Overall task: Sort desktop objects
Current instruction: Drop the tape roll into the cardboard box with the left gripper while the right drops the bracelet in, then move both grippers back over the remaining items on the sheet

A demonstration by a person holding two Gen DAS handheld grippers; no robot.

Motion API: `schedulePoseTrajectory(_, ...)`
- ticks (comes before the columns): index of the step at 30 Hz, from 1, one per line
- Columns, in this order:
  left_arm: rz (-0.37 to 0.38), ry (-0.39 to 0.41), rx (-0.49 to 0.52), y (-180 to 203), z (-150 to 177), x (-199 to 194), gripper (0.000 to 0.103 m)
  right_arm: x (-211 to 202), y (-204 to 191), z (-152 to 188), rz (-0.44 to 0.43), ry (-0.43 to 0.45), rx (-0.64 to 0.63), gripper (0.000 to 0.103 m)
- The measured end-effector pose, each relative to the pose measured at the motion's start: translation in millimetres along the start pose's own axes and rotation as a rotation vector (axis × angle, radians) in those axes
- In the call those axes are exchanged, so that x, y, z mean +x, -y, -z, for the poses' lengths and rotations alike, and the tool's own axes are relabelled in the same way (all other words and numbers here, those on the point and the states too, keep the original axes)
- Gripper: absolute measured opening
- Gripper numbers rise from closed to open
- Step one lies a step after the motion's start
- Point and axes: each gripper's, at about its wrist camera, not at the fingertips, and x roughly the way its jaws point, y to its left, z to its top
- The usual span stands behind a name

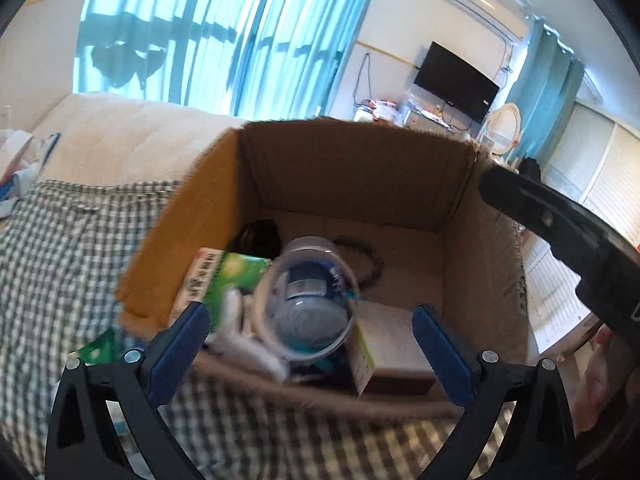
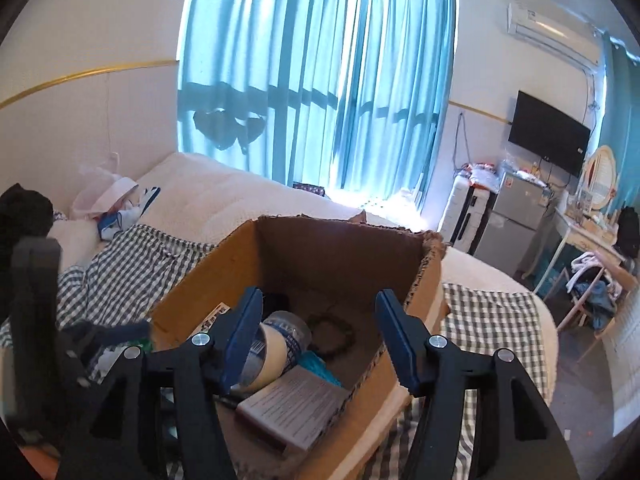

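Both wrist views above cardboard box (image 1: 352,184)

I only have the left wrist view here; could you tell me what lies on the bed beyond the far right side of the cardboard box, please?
Observer: From the right wrist view, the checked cloth carries on past the cardboard box on that side, over the white bedding.
Operator: Thank you. Is the right gripper holding anything?
Observer: No. The right gripper is open and empty, poised over the box's near edge.
Operator: And the clear jar, how does it lie?
Observer: The clear jar lies on its side, next to a printed booklet, with a dark bead bracelet on the box floor behind it.
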Motion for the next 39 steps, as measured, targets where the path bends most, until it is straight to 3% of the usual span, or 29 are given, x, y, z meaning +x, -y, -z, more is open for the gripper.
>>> schedulePoseTrajectory(9, -0.154, 0.042, 0.018, -54, 13, -104, 0.103, -64, -44, 8, -0.086, 0.014, 0.010, 0.059)
schedulePoseTrajectory(12, -0.224, 0.049, 0.017, -82, 30, -137, 0.103, -68, -65, 22, -0.125, -0.014, 0.012, 0.060)
schedulePoseTrajectory(18, -0.317, 0.018, -0.039, -137, 80, -164, 0.103, -51, -111, 70, -0.208, -0.085, 0.020, 0.066)
schedulePoseTrajectory(26, -0.316, -0.070, -0.041, -177, 170, -119, 0.103, -6, -153, 154, -0.216, -0.175, -0.035, 0.066)
schedulePoseTrajectory(30, -0.275, -0.122, 0.019, -172, 180, -85, 0.103, 14, -150, 162, -0.214, -0.223, -0.028, 0.066)
schedulePoseTrajectory(35, -0.228, -0.212, 0.180, -158, 184, -33, 0.103, 40, -137, 166, -0.260, -0.243, 0.060, 0.066)
schedulePoseTrajectory(39, -0.200, -0.256, 0.225, -159, 187, -5, 0.096, 54, -137, 173, -0.270, -0.285, 0.074, 0.066)
